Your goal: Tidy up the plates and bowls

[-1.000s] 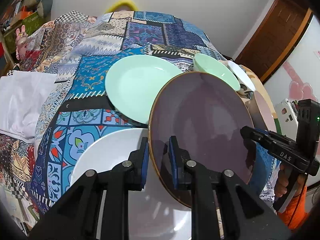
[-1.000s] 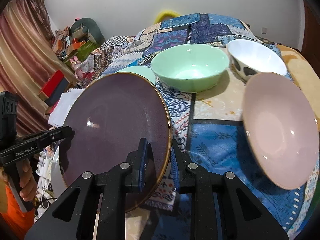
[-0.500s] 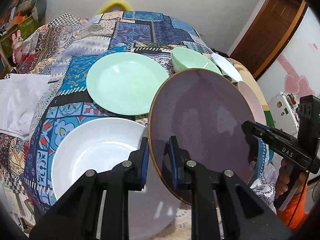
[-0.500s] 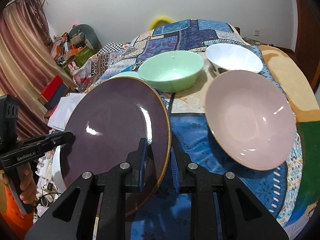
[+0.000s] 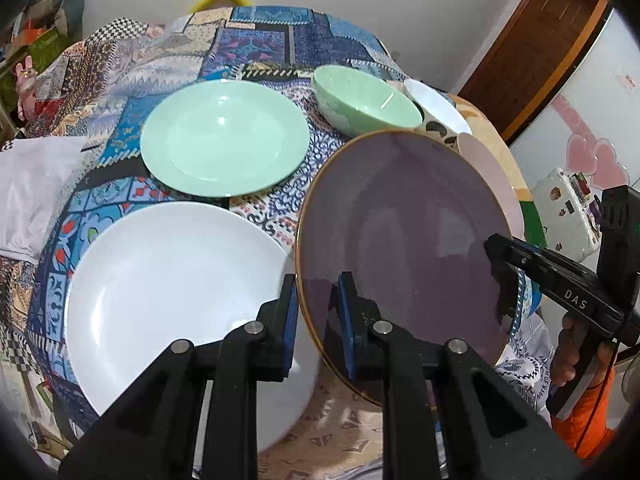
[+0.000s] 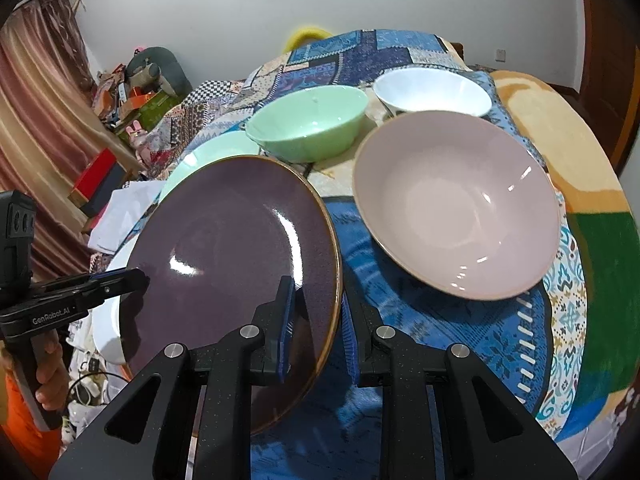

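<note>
- The purple plate (image 5: pixel 400 240) is up in the air. It is tilted, not flat.
- The left gripper (image 5: pixel 316 320) pinches one side of the purple plate's rim. Its blue pads (image 5: pixel 290 320) press on the rim, one on each face.
- The right gripper (image 6: pixel 318 320) pinches the other side of the rim the same way. So both grippers are closed on the purple plate, one on each side of it.
- The white plate (image 5: pixel 168 292) lies flat on the patterned cloth (image 5: pixel 260 40). It is just beside the purple plate, on the left gripper's side, and lower down. The purple plate's near edge hangs a little over it.
- The green plate (image 5: pixel 224 136) lies past the white plate, farther from the purple plate.
- The pink bowl (image 6: pixel 456 204) sits on the other side of the purple plate, the right gripper's side.
- The green bowl (image 6: pixel 308 120) and the white bowl (image 6: pixel 432 90) sit behind the pink bowl, farther from the purple plate.
- I think the purple plate should go with the other plates. Then it must go toward the left gripper's side and come down flat on the white plate.
- The left gripper is the nearer one to that spot.
</note>
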A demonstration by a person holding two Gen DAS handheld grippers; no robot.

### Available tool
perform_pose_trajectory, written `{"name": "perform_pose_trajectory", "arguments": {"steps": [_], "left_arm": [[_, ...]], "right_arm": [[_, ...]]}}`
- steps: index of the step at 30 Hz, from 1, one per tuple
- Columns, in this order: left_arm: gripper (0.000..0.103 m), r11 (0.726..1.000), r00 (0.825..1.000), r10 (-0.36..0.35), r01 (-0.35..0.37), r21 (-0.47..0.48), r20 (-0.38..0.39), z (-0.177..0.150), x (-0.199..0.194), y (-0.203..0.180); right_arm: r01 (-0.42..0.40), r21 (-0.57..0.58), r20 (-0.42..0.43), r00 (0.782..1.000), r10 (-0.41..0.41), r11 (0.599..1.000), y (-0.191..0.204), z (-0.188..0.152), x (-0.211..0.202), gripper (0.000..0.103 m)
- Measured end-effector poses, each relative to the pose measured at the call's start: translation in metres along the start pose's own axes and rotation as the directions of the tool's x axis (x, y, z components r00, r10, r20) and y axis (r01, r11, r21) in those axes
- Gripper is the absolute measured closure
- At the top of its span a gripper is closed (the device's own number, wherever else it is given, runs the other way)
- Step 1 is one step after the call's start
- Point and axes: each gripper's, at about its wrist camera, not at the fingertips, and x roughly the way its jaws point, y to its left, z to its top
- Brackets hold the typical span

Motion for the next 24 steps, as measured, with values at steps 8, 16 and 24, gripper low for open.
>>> {"name": "perform_pose_trajectory", "arguments": {"steps": [8,16,24], "left_arm": [[0.084,1.000,0.999,0.009,-0.008,0.014,-0.045,0.000,0.019,-0.006],[0.084,1.000,0.997,0.021,-0.020,0.020,-0.071,0.005,0.038,-0.006],[0.084,0.999,0.997,0.032,-0.030,0.017,-0.076,0.011,0.048,-0.003]], "right_arm": [[0.006,0.032,-0.023,1.000,-0.005,0.999,-0.011,-0.005,0.007,0.083],[0.012,0.048,-0.041,0.999,-0.010,0.999,-0.016,-0.003,0.016,0.083],[0.021,0.058,-0.059,0.998,-0.018,0.998,-0.018,-0.002,0.025,0.083]]}}
